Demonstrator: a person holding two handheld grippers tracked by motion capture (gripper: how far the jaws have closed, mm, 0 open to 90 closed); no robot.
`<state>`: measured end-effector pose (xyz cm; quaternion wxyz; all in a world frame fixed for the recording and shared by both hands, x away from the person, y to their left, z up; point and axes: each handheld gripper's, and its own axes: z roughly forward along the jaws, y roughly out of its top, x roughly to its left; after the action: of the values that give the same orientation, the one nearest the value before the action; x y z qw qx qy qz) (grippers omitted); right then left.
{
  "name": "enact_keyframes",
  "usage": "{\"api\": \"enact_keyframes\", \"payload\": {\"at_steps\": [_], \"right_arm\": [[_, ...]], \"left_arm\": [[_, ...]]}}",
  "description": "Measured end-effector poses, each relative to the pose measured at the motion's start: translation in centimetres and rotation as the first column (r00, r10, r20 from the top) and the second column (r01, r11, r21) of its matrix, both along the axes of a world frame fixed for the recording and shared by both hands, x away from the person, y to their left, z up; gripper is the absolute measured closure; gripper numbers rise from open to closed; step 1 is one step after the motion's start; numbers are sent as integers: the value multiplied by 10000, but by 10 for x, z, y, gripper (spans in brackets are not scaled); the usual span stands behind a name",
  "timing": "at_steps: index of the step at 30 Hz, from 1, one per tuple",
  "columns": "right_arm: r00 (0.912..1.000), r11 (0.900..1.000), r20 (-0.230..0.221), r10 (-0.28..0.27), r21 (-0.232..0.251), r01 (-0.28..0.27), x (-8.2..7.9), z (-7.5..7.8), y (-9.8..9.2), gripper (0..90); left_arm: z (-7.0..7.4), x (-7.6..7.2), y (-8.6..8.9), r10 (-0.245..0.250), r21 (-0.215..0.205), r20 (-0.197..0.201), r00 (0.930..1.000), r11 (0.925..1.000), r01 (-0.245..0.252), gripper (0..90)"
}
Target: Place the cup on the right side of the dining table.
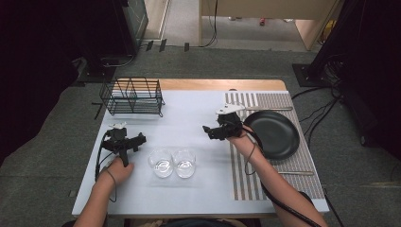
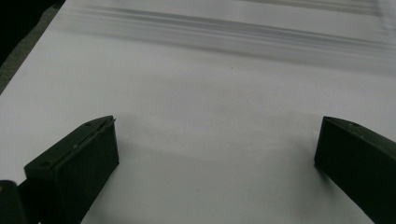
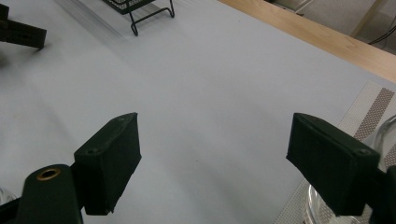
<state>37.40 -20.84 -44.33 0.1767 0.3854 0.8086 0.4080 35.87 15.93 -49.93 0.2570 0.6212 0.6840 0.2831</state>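
Two clear drinking glasses (image 1: 161, 162) (image 1: 184, 162) stand side by side near the front middle of the white-covered table (image 1: 189, 113). My left gripper (image 1: 141, 139) is held just left of them, and its jaws stand wide apart over bare white cloth in the left gripper view (image 2: 217, 144). My right gripper (image 1: 208, 130) hovers at the left edge of the striped placemat (image 1: 265, 101), pointing left. In the right gripper view its jaws (image 3: 215, 154) are apart with nothing between them, and a glass (image 3: 314, 212) shows at the lower right.
A black wire rack (image 1: 132, 96) sits at the back left; its foot (image 3: 149, 11) also shows in the right gripper view. A black plate (image 1: 273, 134) lies on the placemat, with cutlery (image 1: 276, 108) behind it and more (image 1: 295, 172) in front. A wooden table edge (image 3: 317, 35) runs along the back.
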Motion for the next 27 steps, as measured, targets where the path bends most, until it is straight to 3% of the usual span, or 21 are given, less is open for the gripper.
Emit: {"api": "enact_keyframes", "payload": {"at_steps": [27], "right_arm": [[9989,9998,-419,223,15,-223,4,-21,3,183]], "left_arm": [[0,0,0,2,-6,3,10000,10000,-2,0]]}}
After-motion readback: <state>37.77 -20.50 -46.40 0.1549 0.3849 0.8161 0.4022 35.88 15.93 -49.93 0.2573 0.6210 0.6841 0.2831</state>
